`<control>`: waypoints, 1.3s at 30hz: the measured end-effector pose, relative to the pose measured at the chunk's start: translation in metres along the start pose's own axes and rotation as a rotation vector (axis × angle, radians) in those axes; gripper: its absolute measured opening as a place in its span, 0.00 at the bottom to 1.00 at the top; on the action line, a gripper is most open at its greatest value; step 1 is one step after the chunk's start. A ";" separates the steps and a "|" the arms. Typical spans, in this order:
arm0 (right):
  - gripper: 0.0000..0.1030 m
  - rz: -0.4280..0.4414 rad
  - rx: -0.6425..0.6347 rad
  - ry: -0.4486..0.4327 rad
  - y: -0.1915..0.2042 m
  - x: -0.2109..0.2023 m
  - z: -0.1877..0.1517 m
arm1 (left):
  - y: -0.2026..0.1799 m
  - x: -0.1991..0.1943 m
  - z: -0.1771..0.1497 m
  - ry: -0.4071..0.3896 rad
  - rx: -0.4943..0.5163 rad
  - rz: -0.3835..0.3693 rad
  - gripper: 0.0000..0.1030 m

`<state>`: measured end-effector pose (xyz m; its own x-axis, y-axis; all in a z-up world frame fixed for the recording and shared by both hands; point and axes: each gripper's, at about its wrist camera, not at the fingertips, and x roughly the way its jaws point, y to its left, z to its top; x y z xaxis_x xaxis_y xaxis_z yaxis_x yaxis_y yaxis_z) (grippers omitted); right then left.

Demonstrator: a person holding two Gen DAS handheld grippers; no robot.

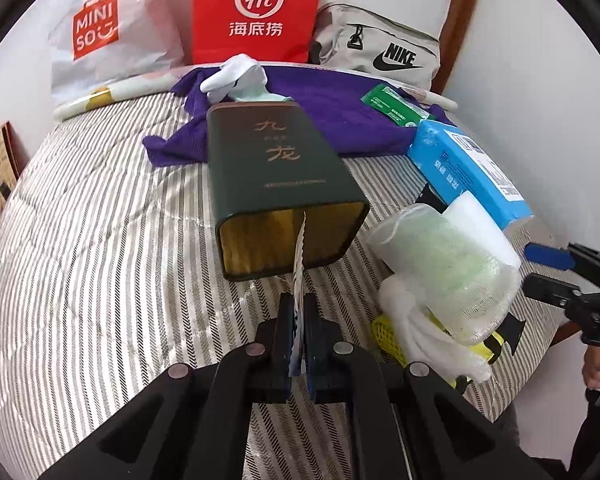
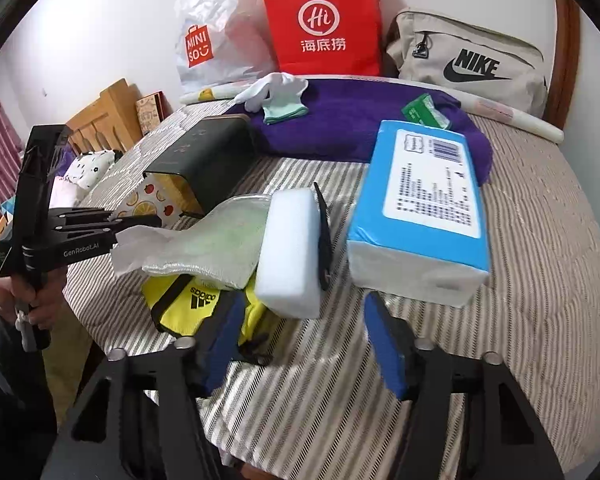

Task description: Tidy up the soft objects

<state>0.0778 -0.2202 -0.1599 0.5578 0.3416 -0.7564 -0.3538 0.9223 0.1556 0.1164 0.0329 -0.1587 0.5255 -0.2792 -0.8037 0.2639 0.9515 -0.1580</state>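
Sitting on the striped bed (image 2: 520,280): tissue pack (image 2: 420,216), dark green box (image 1: 276,184) lying on its side with the open end toward the left gripper, white foam block (image 2: 290,252), mesh cloth (image 2: 216,240), yellow adidas bag (image 2: 188,308).

Left gripper (image 1: 298,320): jaws clamped on the thin edge of a fruit-print sheet (image 2: 148,204) that runs into the box mouth. Risk: a pull likely drags the light box along, or the sheet tears at the pinch.

Right gripper (image 2: 304,340): jaws part-open, empty, foam block just ahead. Risk: closing off-centre could catch the adidas bag alongside it.
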 end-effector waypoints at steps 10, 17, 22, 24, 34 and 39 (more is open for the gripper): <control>0.44 0.016 -0.006 0.007 0.010 0.017 0.007 | -0.004 0.002 -0.005 0.006 -0.012 -0.065 0.05; 0.25 -0.003 -0.049 -0.022 0.016 0.002 0.007 | 0.000 -0.001 -0.007 0.004 -0.029 -0.057 0.05; 0.25 0.007 -0.025 -0.033 0.005 -0.024 -0.001 | 0.006 -0.004 -0.010 0.003 -0.055 -0.054 0.05; 0.25 0.022 -0.023 -0.024 0.001 -0.032 -0.009 | 0.010 -0.005 -0.011 0.002 -0.074 -0.045 0.05; 0.26 -0.029 0.026 0.021 -0.030 -0.038 -0.044 | 0.007 -0.005 -0.015 0.016 -0.089 -0.010 0.05; 0.51 -0.036 0.038 -0.002 -0.034 -0.035 -0.049 | 0.007 -0.005 -0.015 0.023 -0.102 -0.001 0.05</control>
<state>0.0338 -0.2719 -0.1698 0.5712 0.3080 -0.7608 -0.3048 0.9402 0.1518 0.1037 0.0427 -0.1646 0.5062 -0.2783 -0.8163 0.1802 0.9598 -0.2154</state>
